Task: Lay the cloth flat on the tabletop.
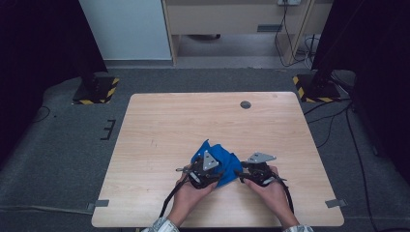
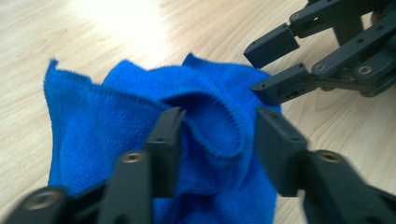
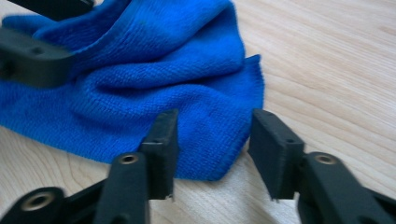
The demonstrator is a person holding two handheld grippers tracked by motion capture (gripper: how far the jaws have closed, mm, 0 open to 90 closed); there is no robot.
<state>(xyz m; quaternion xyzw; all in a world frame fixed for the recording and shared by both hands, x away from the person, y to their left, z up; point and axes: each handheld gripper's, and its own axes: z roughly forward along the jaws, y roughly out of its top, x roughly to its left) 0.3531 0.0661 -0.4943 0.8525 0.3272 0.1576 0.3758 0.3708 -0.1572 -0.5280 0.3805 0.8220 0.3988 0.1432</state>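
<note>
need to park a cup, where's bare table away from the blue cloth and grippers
The table's far half, from the cloth to the round grommet, is bare, as are both side strips. Crowded: near middle, around the left gripper and right gripper.

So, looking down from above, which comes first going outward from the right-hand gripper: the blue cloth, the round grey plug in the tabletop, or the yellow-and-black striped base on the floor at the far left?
From the right gripper, in the high view:
1. Blue cloth: right beside it, on its left.
2. Round grey plug: farther up the table, near the far edge.
3. Striped base: off the table, on the floor at far left.
</note>
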